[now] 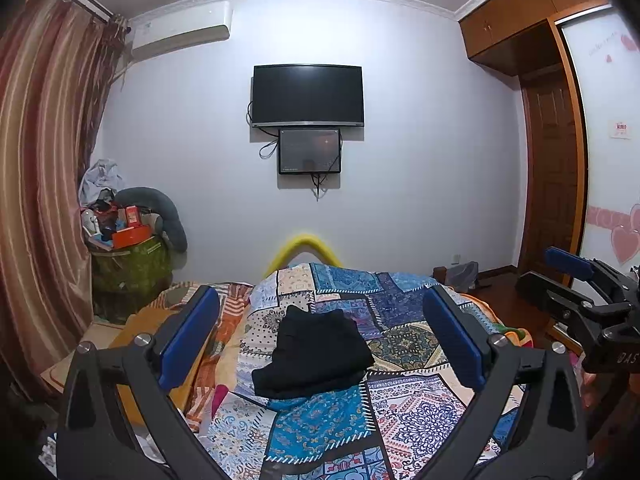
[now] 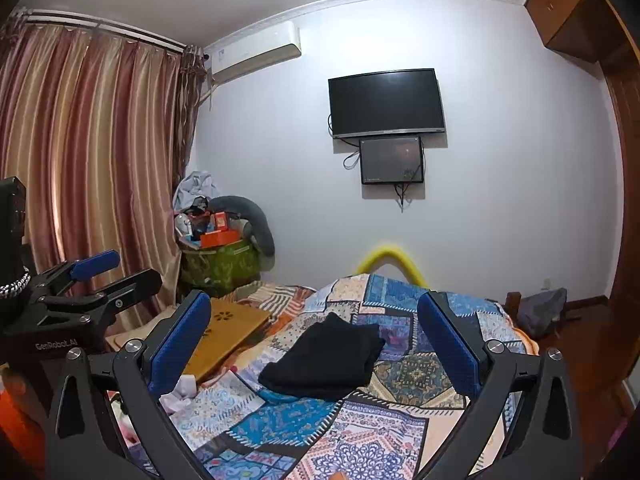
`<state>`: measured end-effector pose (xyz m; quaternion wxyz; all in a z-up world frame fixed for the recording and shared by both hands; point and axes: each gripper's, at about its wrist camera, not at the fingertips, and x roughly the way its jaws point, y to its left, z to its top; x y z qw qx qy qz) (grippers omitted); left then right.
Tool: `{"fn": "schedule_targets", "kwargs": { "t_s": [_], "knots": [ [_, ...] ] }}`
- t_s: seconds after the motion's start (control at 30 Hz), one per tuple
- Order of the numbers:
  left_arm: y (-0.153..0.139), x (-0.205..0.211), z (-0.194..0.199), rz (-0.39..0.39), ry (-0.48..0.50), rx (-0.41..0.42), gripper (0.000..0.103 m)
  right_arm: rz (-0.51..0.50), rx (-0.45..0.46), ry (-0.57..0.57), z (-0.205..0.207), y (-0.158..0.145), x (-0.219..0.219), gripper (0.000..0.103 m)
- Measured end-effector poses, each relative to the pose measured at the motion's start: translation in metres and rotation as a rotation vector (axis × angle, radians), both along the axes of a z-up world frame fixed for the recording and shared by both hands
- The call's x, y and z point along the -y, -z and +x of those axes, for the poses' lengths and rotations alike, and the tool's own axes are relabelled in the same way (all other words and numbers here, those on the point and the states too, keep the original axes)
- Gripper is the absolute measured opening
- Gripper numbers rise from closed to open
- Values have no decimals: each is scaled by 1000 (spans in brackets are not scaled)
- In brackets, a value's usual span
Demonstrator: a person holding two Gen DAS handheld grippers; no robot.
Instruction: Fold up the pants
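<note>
Left wrist view:
- Left gripper (image 1: 320, 340): jaws spread wide, blue pads on both fingers, nothing btwn them; held above the bed, clear of the cloth.
- Black pants (image 1: 316, 356): folded into a compact bundle, lying on the patchwork bedspread (image 1: 404, 408), mid-bed, framed btwn the two fingers but well beyond the tips, untouched.
- Right gripper (image 1: 560, 276): seen at right edge, jaws apart, empty.
- Wall TV (image 1: 307, 95), dark; smaller screen (image 1: 310, 151) mounted just below it, cables hanging.
- AC unit (image 1: 180, 36) high on wall, upper left.
- Striped curtain (image 1: 44, 160) along left side.
- Green hamper (image 1: 130, 268) in corner, piled w/ boxes and misc. items; grey pillow curled behind it.
- Yellow padded rail (image 1: 304, 246) at far end of bed.
- Wood wardrobe (image 1: 516, 20) and door at right.

Right wrist view:
- Right gripper (image 2: 314, 344): jaws fully spread, blue pads, nothing btwn them; above the bed.
- Black pants (image 2: 324, 360): same folded bundle, on bedspread (image 2: 360, 436), ahead of the tips, no contact.
- Left gripper (image 2: 120, 268): at left edge, jaws apart, empty; maker's lettering on body.
- Wooden lap tray (image 2: 224, 332) lying on bed to left of pants, near but apart.
- TV (image 2: 386, 102), small screen (image 2: 391, 161), AC unit (image 2: 256, 56), curtain (image 2: 88, 152), hamper (image 2: 220, 264), yellow rail (image 2: 390, 258) all as listed above.
- Dark bag (image 2: 544, 308) on floor at right of bed.
</note>
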<state>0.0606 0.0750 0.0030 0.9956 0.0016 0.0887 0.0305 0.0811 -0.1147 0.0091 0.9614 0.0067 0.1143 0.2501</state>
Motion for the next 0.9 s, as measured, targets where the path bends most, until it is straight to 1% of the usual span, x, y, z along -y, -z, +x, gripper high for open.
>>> {"fn": "schedule_targets", "kwargs": {
  "t_s": [0.57, 0.9],
  "knots": [
    [3, -8, 1, -14, 15, -13, 103, 2, -23, 7, 1, 3, 6, 103],
    [5, -11, 1, -3, 29, -26, 103, 13, -41, 10, 3, 4, 10, 103]
  ]
}}
